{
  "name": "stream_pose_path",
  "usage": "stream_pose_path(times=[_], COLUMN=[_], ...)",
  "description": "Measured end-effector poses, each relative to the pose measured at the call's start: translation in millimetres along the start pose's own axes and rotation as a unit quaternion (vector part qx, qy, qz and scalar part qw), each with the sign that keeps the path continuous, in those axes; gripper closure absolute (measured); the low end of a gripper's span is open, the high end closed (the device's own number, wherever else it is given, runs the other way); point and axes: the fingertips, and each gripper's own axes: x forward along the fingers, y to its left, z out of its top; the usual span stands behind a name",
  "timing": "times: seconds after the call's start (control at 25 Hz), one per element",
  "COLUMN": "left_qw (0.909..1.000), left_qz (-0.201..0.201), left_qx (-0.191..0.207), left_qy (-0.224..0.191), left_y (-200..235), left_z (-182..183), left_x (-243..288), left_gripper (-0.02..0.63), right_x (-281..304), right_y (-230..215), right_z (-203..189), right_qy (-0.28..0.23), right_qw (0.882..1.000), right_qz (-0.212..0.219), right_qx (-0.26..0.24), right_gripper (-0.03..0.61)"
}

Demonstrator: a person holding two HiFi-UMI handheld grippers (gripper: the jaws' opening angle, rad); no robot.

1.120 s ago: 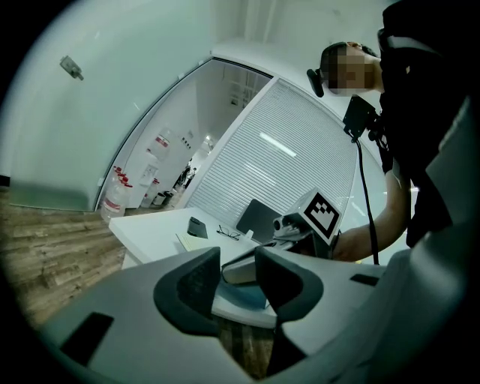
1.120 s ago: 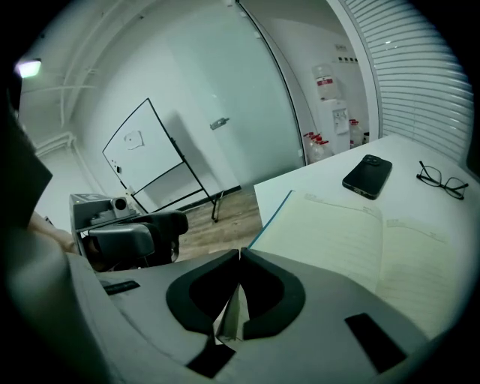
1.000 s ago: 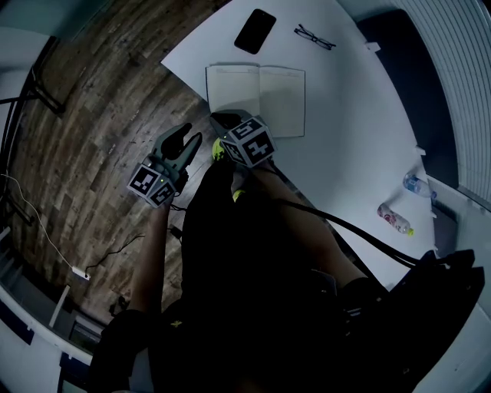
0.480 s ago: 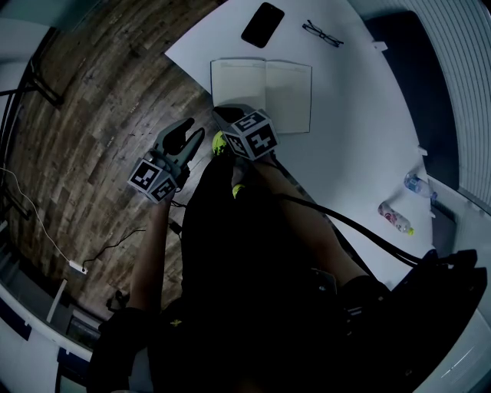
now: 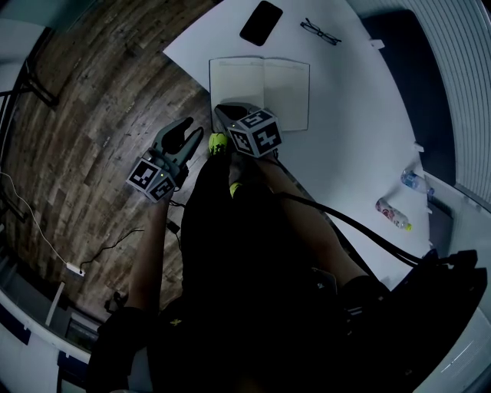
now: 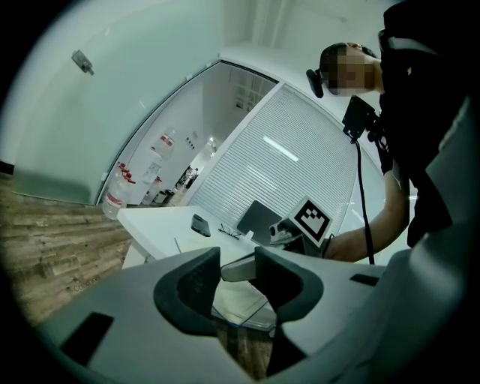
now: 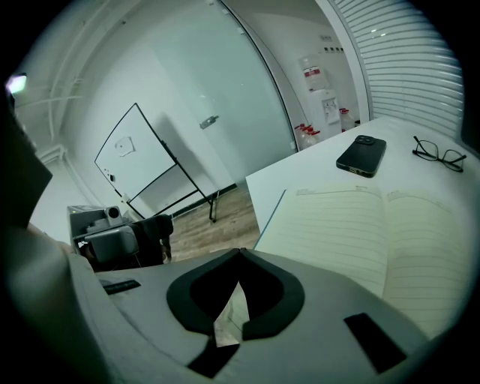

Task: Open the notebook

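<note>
Right hand-held gripper, pressed together and empty, hides the near left corner of one open notebook. Left hand-held gripper: spread, empty. One phone, one pair of glasses, two bottles.

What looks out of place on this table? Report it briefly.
Nothing is spilled or damaged. The notebook lies open and flat, but its near corner sits at the edge of the table and seems to jut over the floor. The phone and glasses lie tidy beyond it.
</note>
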Motion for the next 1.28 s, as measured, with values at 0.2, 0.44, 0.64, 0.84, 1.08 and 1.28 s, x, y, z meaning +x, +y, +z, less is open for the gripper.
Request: stream_pose_path(times=[0.2, 0.44, 0.64, 0.84, 1.08, 1.28], left_qw=[1.0, 1.0, 0.9998, 0.999, 0.998, 0.9974], left_qz=[-0.004, -0.009, -0.017, -0.043, -0.061, -0.07], left_qx=[-0.001, 0.0, 0.007, 0.012, 0.012, 0.002], left_qy=[0.0, -0.003, 0.002, 0.002, 0.007, 0.019], left_y=[0.4, -2.1, -8.3, -28.5, -57.1, -80.1], left_z=[0.0, 3.9, 8.7, 16.6, 20.0, 13.2], left_x=[4.2, 12.4, 18.0, 24.5, 28.8, 30.7], left_gripper=[0.48, 0.48, 0.507, 0.579, 0.6, 0.601], right_x=[-6.3, -9.6, -19.2, -40.3, -68.4, -95.7], right_y=[-7.3, -4.4, 2.4, 10.3, 17.3, 29.6], right_z=[1.6, 3.6, 6.2, 12.1, 11.4, 12.1], right_qy=[-0.003, -0.01, -0.021, -0.047, -0.074, -0.1], right_qw=[1.0, 1.0, 1.0, 0.998, 0.997, 0.994], right_qz=[-0.006, 0.004, 0.02, 0.032, 0.031, 0.028], right_qx=[0.01, 0.01, -0.005, -0.014, -0.012, -0.028], right_gripper=[0.558, 0.558, 0.558, 0.558, 0.558, 0.558])
